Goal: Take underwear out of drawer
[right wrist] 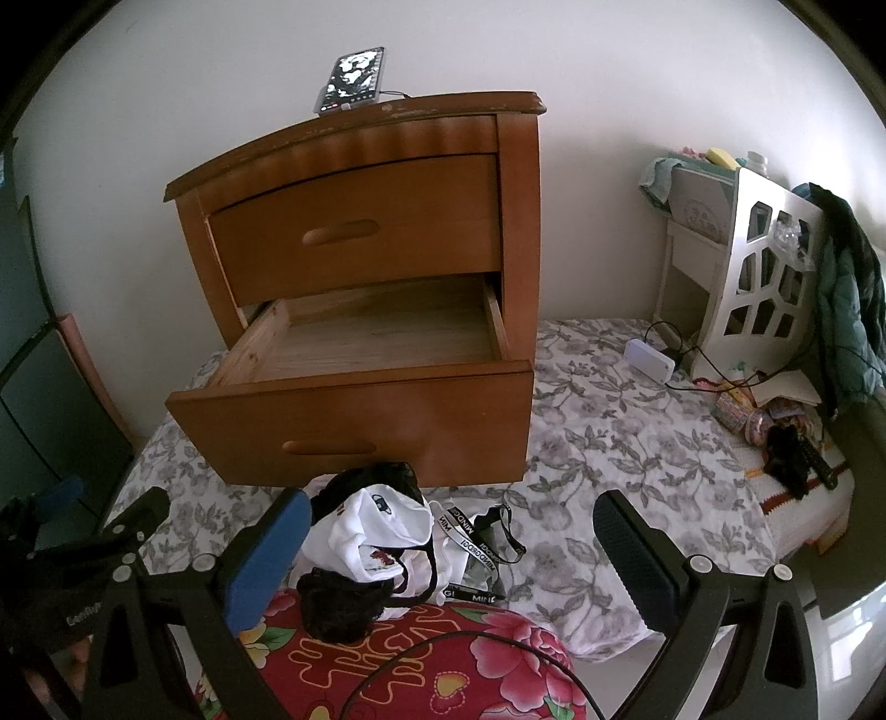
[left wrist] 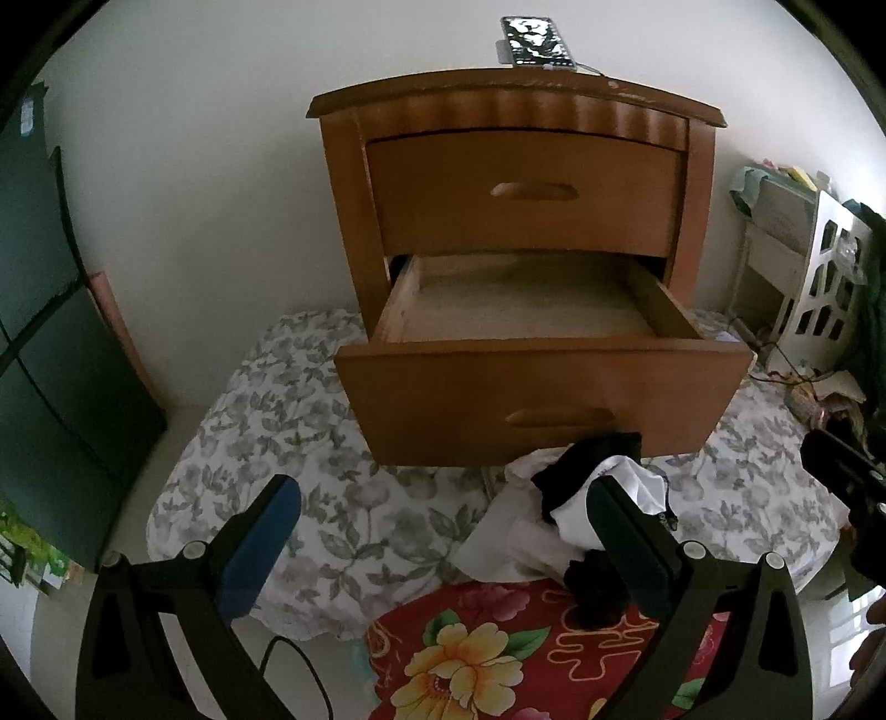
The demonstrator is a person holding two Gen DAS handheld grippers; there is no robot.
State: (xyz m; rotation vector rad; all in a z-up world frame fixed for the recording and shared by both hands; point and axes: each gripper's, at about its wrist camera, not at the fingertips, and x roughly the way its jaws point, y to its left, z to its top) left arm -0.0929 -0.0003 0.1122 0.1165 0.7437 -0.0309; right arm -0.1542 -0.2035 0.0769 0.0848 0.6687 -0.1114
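Observation:
A wooden nightstand (left wrist: 515, 183) (right wrist: 354, 221) stands on a floral sheet. Its lower drawer (left wrist: 531, 310) (right wrist: 376, 343) is pulled out, and the bare wooden bottom shows. A pile of underwear (left wrist: 576, 498) (right wrist: 382, 537), white and black pieces plus a waistband with lettering, lies on the sheet in front of the drawer. My left gripper (left wrist: 443, 520) is open, nothing between its fingers, left of the pile. My right gripper (right wrist: 451, 537) is open too, hovering over the pile's right part without holding anything.
A phone (left wrist: 534, 41) (right wrist: 354, 77) lies on the nightstand top. A red flowered cushion (left wrist: 498, 653) (right wrist: 421, 659) sits in the foreground. A white cut-out shelf (right wrist: 758, 260), cables and clutter (right wrist: 775, 421) fill the right. Dark green panels (left wrist: 50, 332) stand left.

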